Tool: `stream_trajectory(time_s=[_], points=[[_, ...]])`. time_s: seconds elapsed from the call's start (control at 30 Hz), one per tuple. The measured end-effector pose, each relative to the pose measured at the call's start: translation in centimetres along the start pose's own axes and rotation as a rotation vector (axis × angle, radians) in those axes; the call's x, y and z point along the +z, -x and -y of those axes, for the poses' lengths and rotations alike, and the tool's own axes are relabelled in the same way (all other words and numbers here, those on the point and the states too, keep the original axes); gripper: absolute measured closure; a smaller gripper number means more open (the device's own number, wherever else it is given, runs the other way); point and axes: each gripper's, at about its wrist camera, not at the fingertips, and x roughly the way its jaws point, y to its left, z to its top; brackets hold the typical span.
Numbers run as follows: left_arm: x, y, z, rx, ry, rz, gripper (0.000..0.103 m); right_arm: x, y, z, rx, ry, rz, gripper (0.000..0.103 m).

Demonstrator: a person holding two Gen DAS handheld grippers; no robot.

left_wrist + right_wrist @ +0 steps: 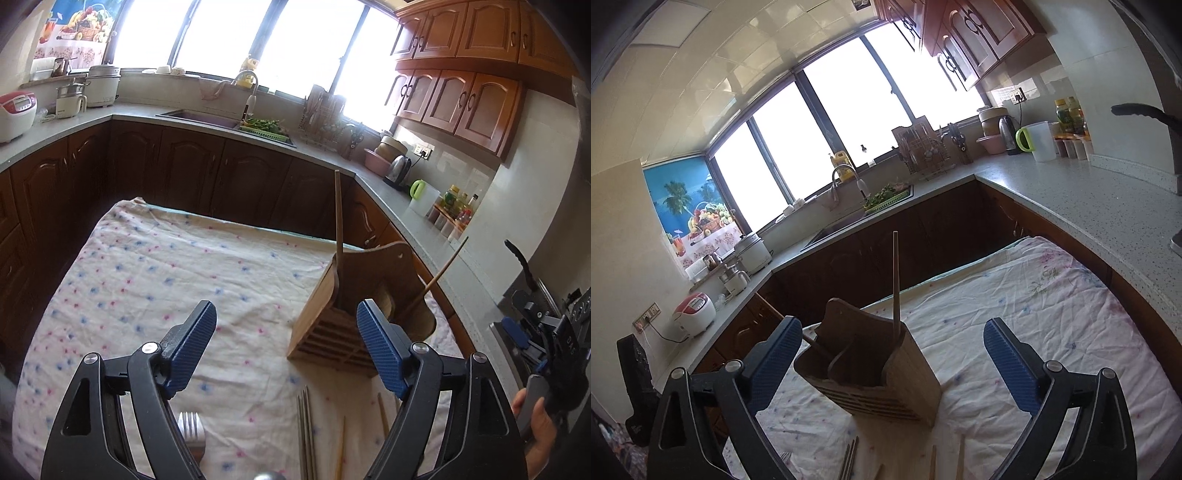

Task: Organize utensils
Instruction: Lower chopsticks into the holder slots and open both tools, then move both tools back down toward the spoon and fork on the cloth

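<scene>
Utensils are what I must put in order, and most of them lie loose on the pale cloth with small blue and pink flowers (pixel 147 266) that covers the table. Going from the left in my left wrist view: a shiny metal fork (pixel 191 424) with only its tines showing, then a pair of grey metal chopsticks (pixel 306 432), then two thin wooden chopsticks (pixel 341 458), all just under my grippers. Behind them stands the brown slatted wooden utensil holder (pixel 325 332), with one wooden chopstick (pixel 339 221) nearly upright in it and a second wooden chopstick (pixel 441 273) leaning far out to the right.

My left gripper (pixel 286 332) has its blue pads wide apart and nothing between them. My right gripper (pixel 892 358) is also spread wide and holds nothing; the holder stands in front of its gap, not touched by the pads.

What could go wrong, I think: the holder is tall and looks light, so a push from a finger when I reach down could tip it or slide it on the loose cloth. The leaning chopstick may fall out if I bump it. The cloth has wrinkles, and a thin chopstick can roll or slip when I pinch it.

Hard to see: the handles of the fork and the near ends of the chopsticks are cut off at the lower edge. I cannot tell what else is inside the holder.
</scene>
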Motion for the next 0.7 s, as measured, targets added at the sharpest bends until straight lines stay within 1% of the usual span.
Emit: stream_trajectory(time_s=[0.27, 0.37, 0.6, 0.7], points=[[-5.2, 2.8, -2.0, 0.027, 0.040, -0.067, 0.023, -4.1, 3.2, 1.0, -0.022, -0.018, -0.069, 0.003], [-6.7, 3.7, -2.4, 0.033, 0.053, -0.085, 0.023, -5.3, 4.3, 1.3, -0.032, -0.020, -0.084, 0.003], [-9.8, 5.2, -2.7, 0.056, 0.046, -0.124, 0.023, -8.2, 6.7, 2.0, -0.055, -0.017, -0.115, 0.003], [-11.1, 5.4, -2.9, 0.051, 0.046, -0.145, 0.023, -9.6, 7.2, 2.6, -0.065, -0.036, -0.140, 0.003]])
